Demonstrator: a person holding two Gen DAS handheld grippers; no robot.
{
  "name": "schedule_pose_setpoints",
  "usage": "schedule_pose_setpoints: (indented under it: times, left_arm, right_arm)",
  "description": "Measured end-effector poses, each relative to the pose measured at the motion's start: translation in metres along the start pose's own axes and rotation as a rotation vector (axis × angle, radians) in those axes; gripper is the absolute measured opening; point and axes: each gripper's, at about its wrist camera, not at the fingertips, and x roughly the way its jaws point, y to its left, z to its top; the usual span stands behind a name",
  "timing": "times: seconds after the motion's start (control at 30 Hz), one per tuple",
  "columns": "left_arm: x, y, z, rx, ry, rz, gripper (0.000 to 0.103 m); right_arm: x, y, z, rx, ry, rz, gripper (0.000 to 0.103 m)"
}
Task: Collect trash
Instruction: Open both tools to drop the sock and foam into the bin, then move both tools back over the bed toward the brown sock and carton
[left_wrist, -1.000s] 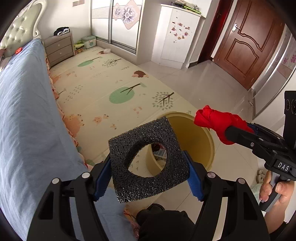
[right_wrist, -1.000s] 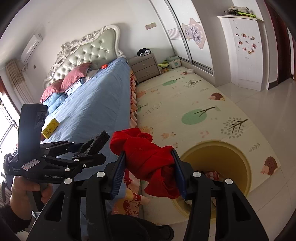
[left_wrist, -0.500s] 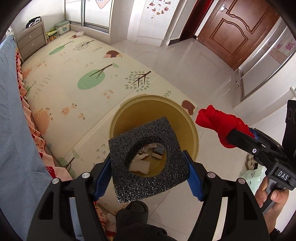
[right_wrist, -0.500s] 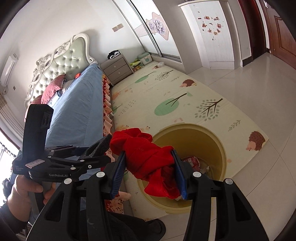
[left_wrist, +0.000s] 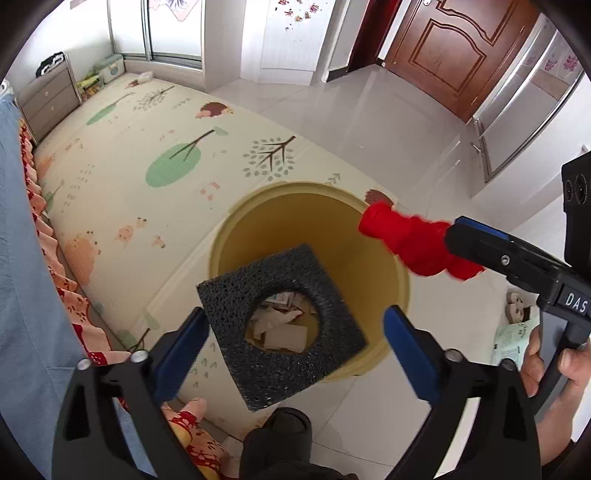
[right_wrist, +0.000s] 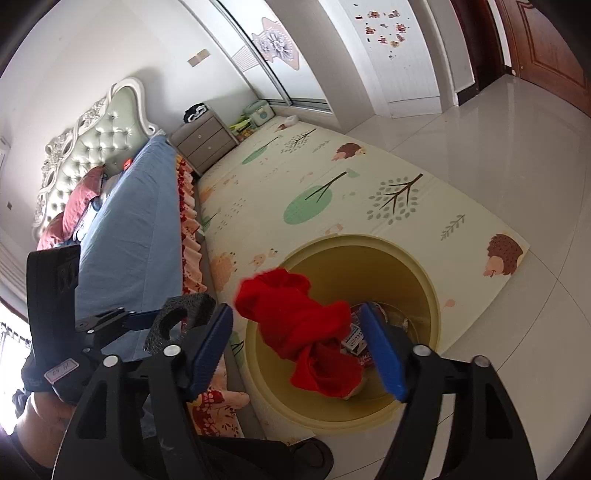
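A yellow bin (left_wrist: 221, 236) stands on the floor under both grippers, with paper scraps (left_wrist: 284, 328) in it. My left gripper (left_wrist: 295, 315) is opening above it. The black foam square with a round hole (left_wrist: 229, 295) lies loose between its blue pads, with a clear gap to the right pad. My right gripper (right_wrist: 295, 309) is opening too. The red cloth (right_wrist: 295, 321) hangs between its pads over the bin (right_wrist: 424, 280), clear of the left pad. The left wrist view shows that red cloth (left_wrist: 413, 243) over the bin's right rim.
A bed with a blue sheet (right_wrist: 136, 221) runs along the left. The patterned play mat (left_wrist: 147, 147) lies beyond the bin. A foot in a dark shoe (left_wrist: 280, 435) is near the bin's front. Slippers (left_wrist: 517, 310) and a packet (left_wrist: 513, 339) lie on the tiles at right.
Both grippers came down over the bin's mouth. Both sets of jaws have spread, letting go of the foam square and the red cloth.
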Motion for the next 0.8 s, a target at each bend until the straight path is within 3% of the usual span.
schedule_pose_setpoints:
  times: [0.2,0.47,0.67,0.8]
  left_arm:
    - [0.007,0.008,-0.001,-0.04,0.063,-0.075,0.099]
    - [-0.001,0.001,-0.003,-0.035,0.038,-0.121,0.099]
    - [-0.023,0.005,-0.004,-0.042,0.002,-0.064,0.099]
    - [-0.054,0.016,-0.002,-0.067,-0.068,-0.023,0.099]
  right_arm:
    - [-0.001,-0.004,-0.006,0.014,0.0,-0.004,0.072]
    - [-0.005,-0.003,-0.01,0.03,0.021,0.011,0.072]
    - [-0.011,0.014,-0.014,-0.02,0.012,-0.023,0.072]
    - [-0.012,0.031,-0.018,-0.074,0.02,-0.028,0.072]
